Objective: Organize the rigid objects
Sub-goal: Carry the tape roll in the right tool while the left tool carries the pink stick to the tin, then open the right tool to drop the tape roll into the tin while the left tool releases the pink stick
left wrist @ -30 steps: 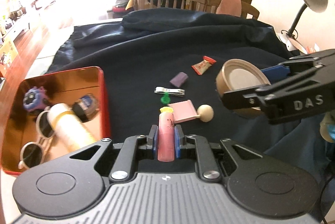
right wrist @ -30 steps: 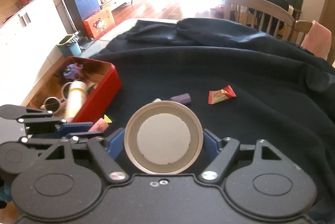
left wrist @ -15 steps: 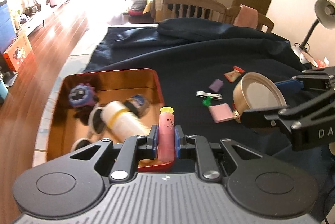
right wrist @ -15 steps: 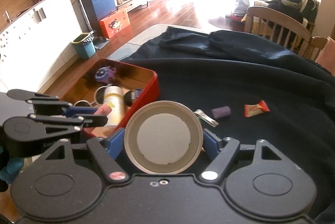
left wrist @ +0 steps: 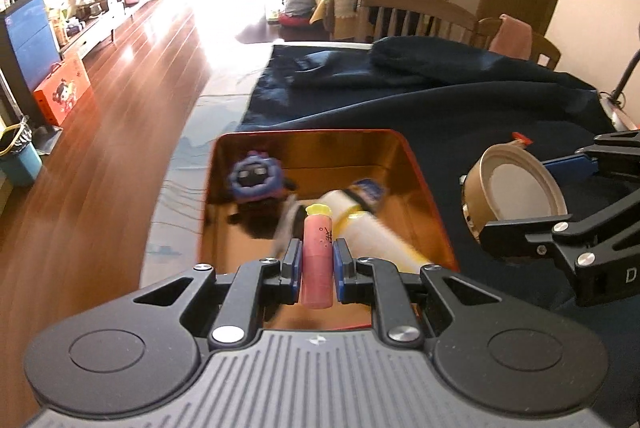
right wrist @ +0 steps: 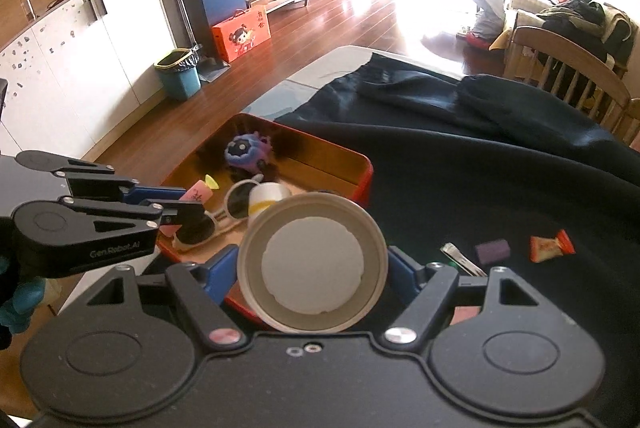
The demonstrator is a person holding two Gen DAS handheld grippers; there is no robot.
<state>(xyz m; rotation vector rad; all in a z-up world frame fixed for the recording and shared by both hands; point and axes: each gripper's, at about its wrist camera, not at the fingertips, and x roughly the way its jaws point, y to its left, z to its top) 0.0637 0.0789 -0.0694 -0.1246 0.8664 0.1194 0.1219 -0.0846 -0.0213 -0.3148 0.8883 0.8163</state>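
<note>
Above the red tin (left wrist: 434, 220) now, both fingers still gripping: pink tube (left wrist: 317, 260), round lid (right wrist: 314, 264)

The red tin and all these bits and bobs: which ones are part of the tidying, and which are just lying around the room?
Part of the tidying:
- red tin
- pink tube in the left gripper
- round lid in the right gripper
- nail clipper, purple block, candy

Just lying about:
- bin
- orange box
- wooden chair
</note>
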